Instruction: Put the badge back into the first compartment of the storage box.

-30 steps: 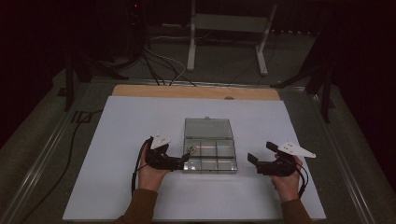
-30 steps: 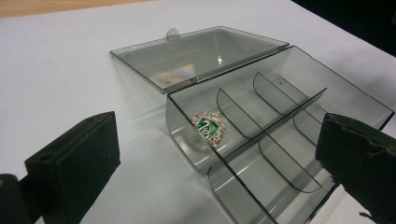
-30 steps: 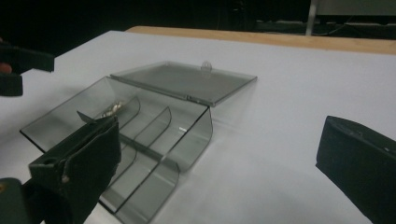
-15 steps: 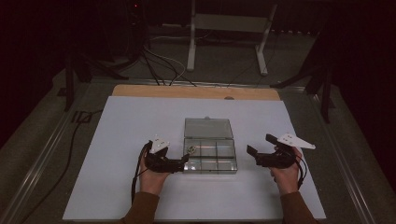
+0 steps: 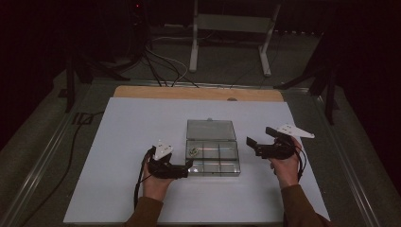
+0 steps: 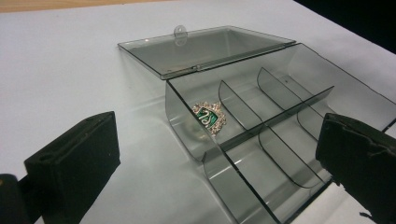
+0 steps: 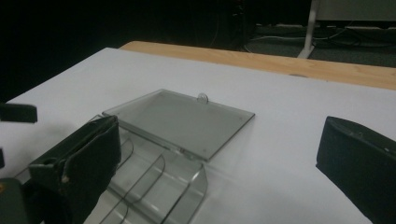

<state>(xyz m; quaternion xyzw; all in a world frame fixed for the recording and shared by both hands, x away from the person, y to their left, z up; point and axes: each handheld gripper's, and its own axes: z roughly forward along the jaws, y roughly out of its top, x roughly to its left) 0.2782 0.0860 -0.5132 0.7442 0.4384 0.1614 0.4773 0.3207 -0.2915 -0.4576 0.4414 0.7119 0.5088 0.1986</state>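
**A:** High view from where I'm standing: big white worktop point(image 5: 118, 142), and roughly in the middle sits the clear divider box point(image 5: 213, 158) with its lid point(image 5: 210, 129) flipped flat open on the far side. Long axis of the box runs left to right across the person.

**B:** Which side is closer to it?

**A:** The left tongs point(image 5: 187, 166), easily. They're right at the box's near-left corner, touching it or just about, I can't tell. The right tongs point(image 5: 251, 143) hover just off the right end, apart from it. Both sets are spread wide with nothing in them.

**B:** And the little thing inside?

**A:** A silver-and-green brooch point(image 6: 210, 116), lying in the far-left compartment. In the left gripper view it's straight ahead between the jaws, just over the box's left wall. I'd guess the left hand goes for it, reaching forward and down into that cell.
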